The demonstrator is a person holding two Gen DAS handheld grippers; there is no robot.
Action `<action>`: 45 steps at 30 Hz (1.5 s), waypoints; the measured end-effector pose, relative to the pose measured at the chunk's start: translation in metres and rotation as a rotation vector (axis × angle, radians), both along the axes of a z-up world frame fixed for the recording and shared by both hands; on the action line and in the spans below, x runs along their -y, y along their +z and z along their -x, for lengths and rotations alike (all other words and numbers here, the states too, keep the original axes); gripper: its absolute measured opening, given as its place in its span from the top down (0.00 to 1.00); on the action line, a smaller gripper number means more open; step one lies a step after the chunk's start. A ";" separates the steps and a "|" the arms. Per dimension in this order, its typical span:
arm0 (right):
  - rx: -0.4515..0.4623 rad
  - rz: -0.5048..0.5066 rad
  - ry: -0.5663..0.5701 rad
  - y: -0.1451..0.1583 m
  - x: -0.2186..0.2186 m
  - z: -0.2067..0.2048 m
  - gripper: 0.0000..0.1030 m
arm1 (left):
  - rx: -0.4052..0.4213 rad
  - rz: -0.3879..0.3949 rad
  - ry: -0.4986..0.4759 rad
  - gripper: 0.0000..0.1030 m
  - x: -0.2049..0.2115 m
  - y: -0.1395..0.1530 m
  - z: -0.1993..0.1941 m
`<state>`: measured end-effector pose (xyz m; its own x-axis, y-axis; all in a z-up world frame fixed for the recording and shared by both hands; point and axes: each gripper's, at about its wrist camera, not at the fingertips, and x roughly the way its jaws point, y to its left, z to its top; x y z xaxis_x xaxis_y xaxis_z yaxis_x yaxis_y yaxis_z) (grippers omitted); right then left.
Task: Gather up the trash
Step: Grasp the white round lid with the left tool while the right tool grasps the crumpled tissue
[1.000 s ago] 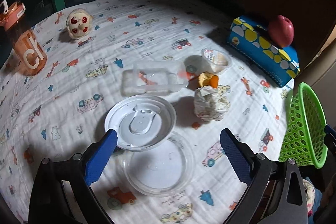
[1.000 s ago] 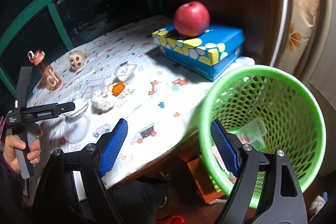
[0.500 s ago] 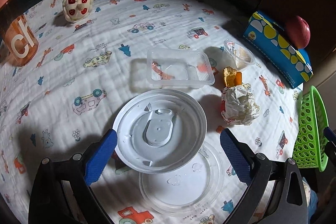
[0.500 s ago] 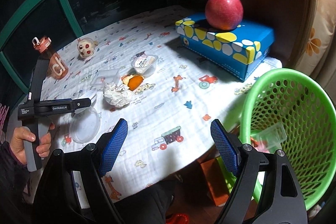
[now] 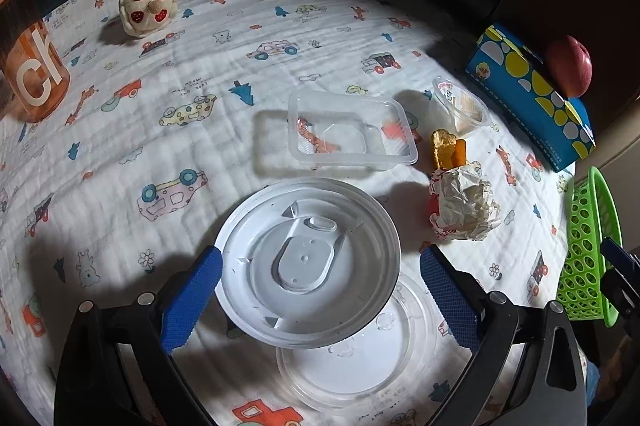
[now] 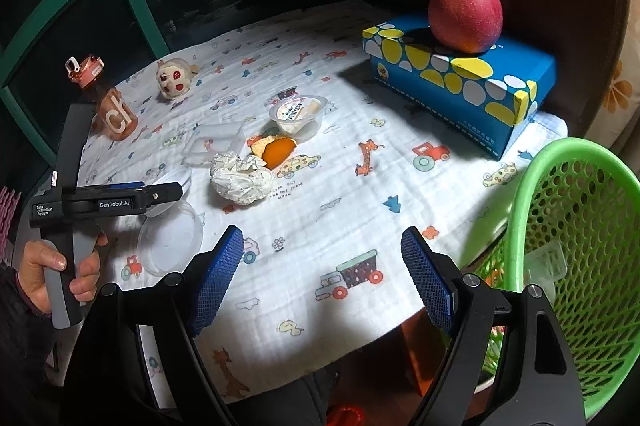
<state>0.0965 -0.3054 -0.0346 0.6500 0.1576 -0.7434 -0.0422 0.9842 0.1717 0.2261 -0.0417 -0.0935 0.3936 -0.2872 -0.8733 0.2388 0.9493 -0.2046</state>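
Observation:
In the left wrist view a white round lid (image 5: 308, 262) lies on the printed cloth, overlapping a clear round lid (image 5: 360, 350). My left gripper (image 5: 320, 290) is open and straddles the white lid, its blue pads beside the rim without pressing. Beyond lie a clear rectangular tray (image 5: 352, 130), a crumpled paper ball (image 5: 464, 206), orange peel (image 5: 448, 146) and a pudding cup (image 5: 460, 102). My right gripper (image 6: 322, 282) is open and empty over the table's near edge. The green basket (image 6: 580, 218) stands to its right with a clear plastic piece (image 6: 548, 262) inside.
A blue tissue box (image 6: 460, 82) with a red apple (image 6: 464, 14) on it stands at the back right. An orange bottle (image 6: 108, 98) and a small plush toy (image 6: 172, 78) are at the far left. A hand (image 6: 60, 266) holds the left gripper's handle.
My left gripper came forward and down, so the white lid now sits between its fingers. My right gripper swung left from the basket toward the table.

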 end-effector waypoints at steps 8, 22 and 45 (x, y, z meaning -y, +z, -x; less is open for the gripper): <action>-0.006 0.004 0.031 -0.003 -0.012 -0.012 0.22 | -0.014 0.043 0.016 0.07 -0.008 -0.006 -0.006; -0.043 -0.004 0.104 -0.021 -0.043 -0.050 0.22 | 0.038 0.076 -0.026 0.47 -0.016 0.006 0.006; -0.133 -0.127 0.139 -0.058 -0.072 -0.099 0.45 | 0.067 0.169 -0.069 0.73 -0.027 0.020 0.019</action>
